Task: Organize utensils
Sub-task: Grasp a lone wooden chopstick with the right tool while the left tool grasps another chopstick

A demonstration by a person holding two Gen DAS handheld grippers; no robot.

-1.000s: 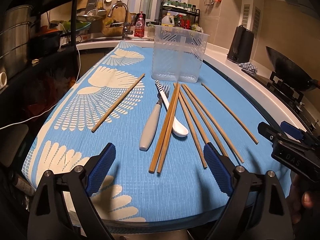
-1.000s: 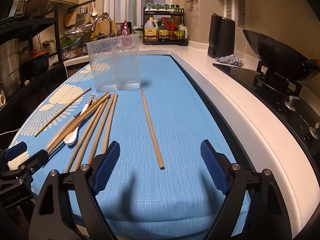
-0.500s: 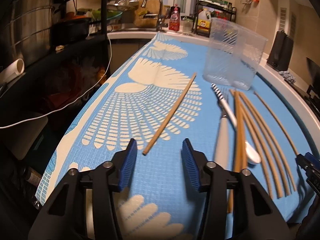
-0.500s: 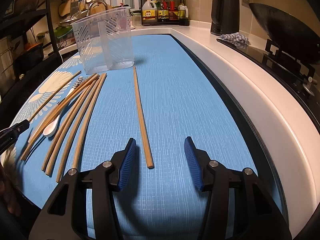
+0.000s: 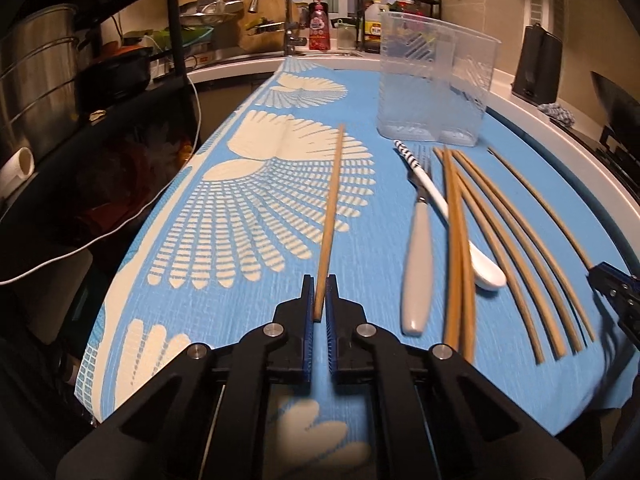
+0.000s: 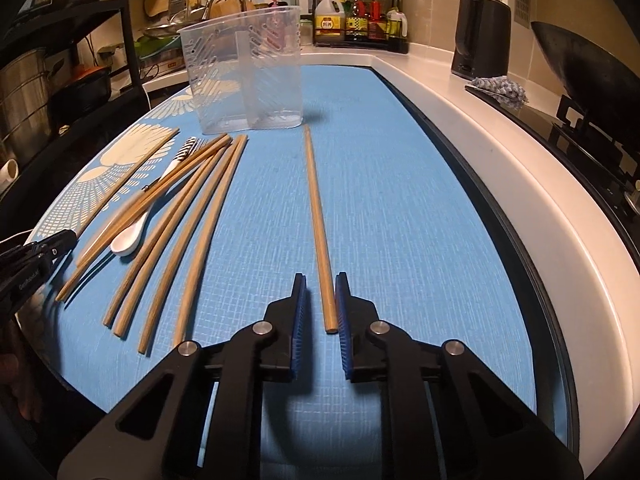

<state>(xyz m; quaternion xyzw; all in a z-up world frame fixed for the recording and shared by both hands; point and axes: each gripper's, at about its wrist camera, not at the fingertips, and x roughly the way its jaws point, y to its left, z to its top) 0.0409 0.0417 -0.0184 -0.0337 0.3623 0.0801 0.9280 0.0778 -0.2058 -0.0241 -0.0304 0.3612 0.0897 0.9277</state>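
Both pairs of our jaws have narrowed — left gripper [image 5: 319, 298] clamps one round wooden chopstick [image 5: 330, 216]; right gripper [image 6: 321, 304], closing, straddles another chopstick [image 6: 317, 216], ribbed pads not gripping yet.

My left gripper [image 5: 319, 300] is a black plastic frame of angled, cut-out arms joined at round silver screws, ending in two flat fingers lined with ribbed blue pads [image 5: 307, 304]. My right gripper [image 6: 321, 304] is built the same, black with silver screw heads and blue ribbed pads [image 6: 343, 312]. Small pale lettering marks the left one's side, though I can't read it clearly.
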